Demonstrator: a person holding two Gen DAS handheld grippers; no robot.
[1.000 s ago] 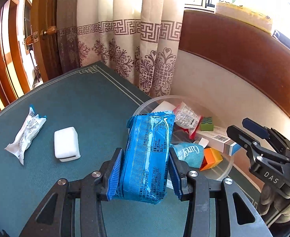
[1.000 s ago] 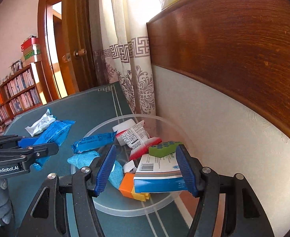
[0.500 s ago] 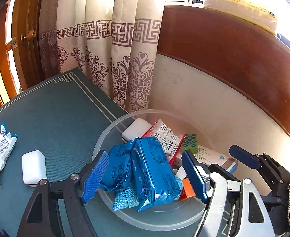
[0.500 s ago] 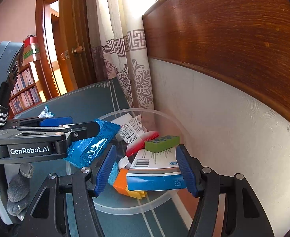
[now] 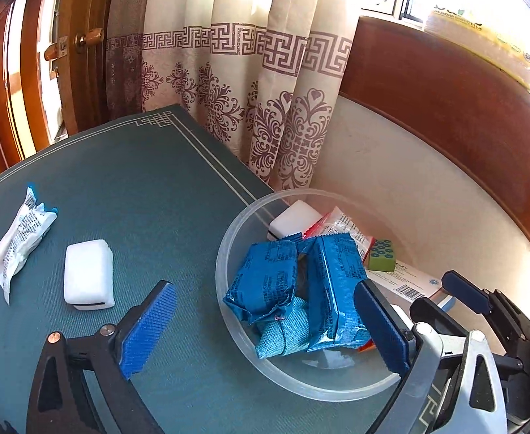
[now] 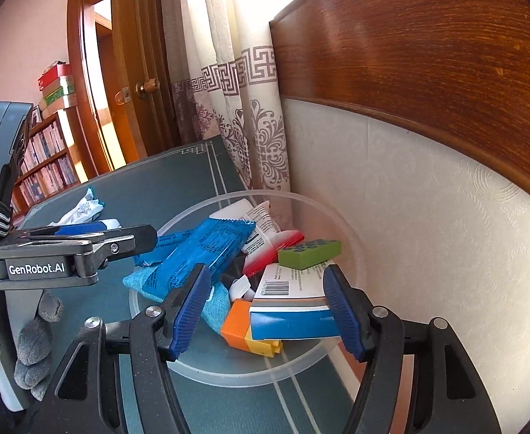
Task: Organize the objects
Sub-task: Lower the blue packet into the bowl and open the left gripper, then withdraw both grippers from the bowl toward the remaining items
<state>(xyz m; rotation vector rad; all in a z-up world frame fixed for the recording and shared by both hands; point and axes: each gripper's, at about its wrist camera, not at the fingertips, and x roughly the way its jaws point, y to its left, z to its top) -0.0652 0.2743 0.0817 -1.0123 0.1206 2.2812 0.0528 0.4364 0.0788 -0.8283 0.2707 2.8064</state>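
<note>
A clear plastic bowl (image 5: 229,238) (image 6: 355,253) stands on the green table by the wall. Two blue packets (image 5: 265,282) (image 5: 333,289) lie in it on a teal pouch (image 5: 286,329). My left gripper (image 5: 265,325) hangs over the bowl's near rim, its jaws opening wide; the packets lie between the pads unpressed. My right gripper (image 6: 266,311) sits at the bowl's other side, jaws opening a little. A white and blue box (image 6: 290,300) lies between its pads with a gap at the left pad. A white block (image 5: 89,275) and a white wrapped packet (image 5: 19,238) lie on the table.
The bowl also holds a green block (image 6: 308,251), an orange and yellow block (image 6: 243,329), a red and white sachet (image 6: 276,242) and a white block (image 5: 294,217). Curtain, wall and wood panel stand close behind. A gloved hand (image 6: 33,354) holds the left gripper.
The left gripper carried the blue packet from above the table to over the bowl, opened, and the packet now lies in the bowl. The right gripper's jaws have spread slightly.
</note>
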